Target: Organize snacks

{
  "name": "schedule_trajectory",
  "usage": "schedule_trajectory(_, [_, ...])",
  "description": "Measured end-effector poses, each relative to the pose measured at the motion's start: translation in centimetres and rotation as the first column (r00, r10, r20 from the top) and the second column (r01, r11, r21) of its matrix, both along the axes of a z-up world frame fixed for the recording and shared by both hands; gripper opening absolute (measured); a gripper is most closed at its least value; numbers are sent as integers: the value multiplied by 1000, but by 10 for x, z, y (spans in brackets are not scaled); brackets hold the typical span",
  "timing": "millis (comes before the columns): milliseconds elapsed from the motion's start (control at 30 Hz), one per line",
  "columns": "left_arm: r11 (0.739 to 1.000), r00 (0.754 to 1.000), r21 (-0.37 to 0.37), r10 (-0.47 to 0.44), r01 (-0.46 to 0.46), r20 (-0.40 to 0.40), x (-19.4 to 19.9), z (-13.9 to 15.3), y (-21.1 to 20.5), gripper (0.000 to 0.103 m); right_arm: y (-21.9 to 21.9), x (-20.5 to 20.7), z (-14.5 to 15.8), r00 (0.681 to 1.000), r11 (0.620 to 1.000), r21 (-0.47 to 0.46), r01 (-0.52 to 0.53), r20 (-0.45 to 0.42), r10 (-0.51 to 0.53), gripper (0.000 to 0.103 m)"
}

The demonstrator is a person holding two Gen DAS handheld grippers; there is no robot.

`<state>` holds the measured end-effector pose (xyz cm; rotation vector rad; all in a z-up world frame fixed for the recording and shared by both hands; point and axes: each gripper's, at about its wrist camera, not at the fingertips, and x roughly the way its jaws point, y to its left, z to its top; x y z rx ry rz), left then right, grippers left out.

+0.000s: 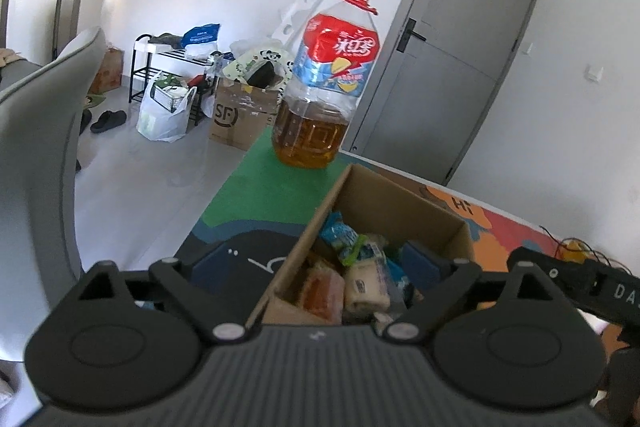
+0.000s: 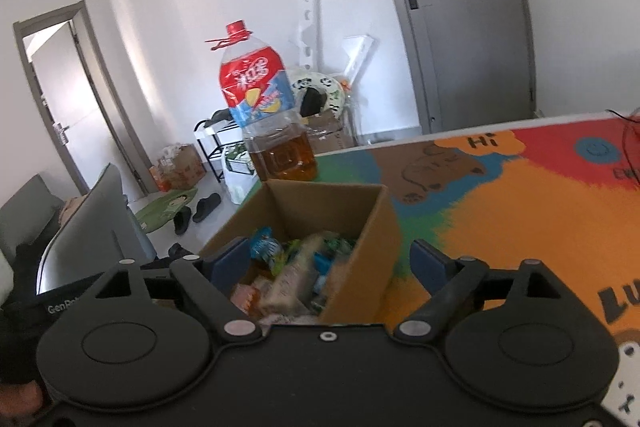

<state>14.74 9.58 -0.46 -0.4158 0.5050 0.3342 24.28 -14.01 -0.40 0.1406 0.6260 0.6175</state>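
I find the cardboard box (image 1: 404, 205) standing open on the colourful table mat (image 2: 520, 211), holding a loose heap of wrapped snacks (image 1: 360, 275), with the large oil bottle (image 1: 324, 83) upright just beyond the box's far corner. My left gripper (image 1: 320, 265) is spread wide with nothing between its blue pads, straddling the box's near-left wall, one finger outside it and the other over the contents. My right gripper (image 2: 330, 259) is likewise wide and holding nothing, poised over the box's near-right corner, one pad above the snacks and the other outside the box over the mat.
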Motion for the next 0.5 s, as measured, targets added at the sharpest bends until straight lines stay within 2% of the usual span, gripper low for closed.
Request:
schedule_trajectory(133, [1000,1000,7,-18,18,-2,-6,0,-9,96,-15,-11,-1,1000,1000,-8,19,2,-19,91])
schedule_trajectory(300, [997,998,27,-70,70,-6,-14,4,-24,97,-35,-28,6,999,999,-3,42,27,-42,103])
schedule_trajectory(500, [991,993,56,-118,118,-6,-28,13,-36,101,-62,-44,15,996,997,7,81,36,-81,103])
